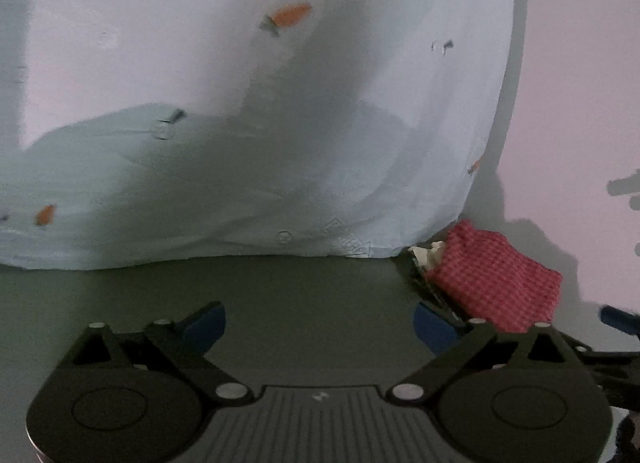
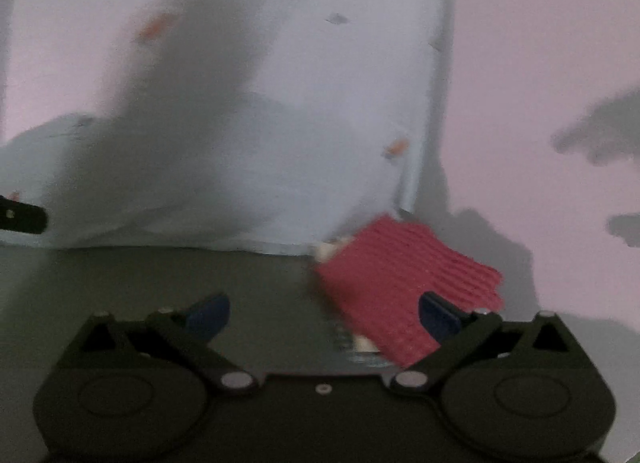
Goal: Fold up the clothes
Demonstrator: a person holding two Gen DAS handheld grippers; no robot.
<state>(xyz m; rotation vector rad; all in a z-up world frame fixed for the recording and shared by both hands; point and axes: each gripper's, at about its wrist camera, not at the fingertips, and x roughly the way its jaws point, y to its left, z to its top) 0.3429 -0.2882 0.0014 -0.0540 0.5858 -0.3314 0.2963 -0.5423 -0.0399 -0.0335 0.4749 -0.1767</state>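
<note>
Here, both wrist views face the work surface.
Left gripper (image 1: 320,323): jaws spread wide, nothing between them; bare shadowed table (image 1: 280,291) lies beneath.
Right gripper (image 2: 324,315): jaws spread wide, pads pinching nothing; the red cloth's corner lies under the gap, near the right pad.
Pale blue garment (image 1: 248,111): lies flat ahead, carrot-printed; its near hem runs straight across, its right edge curves away.
Red checked cloth (image 1: 496,279): folded, just beside the garment's near right corner.
Open room: bare pale surface right of both fabrics.
Hard to make out: the garment's left part is cut off; the right view is blurred; a white scrap (image 1: 428,255) under the red cloth is unidentifiable.
</note>
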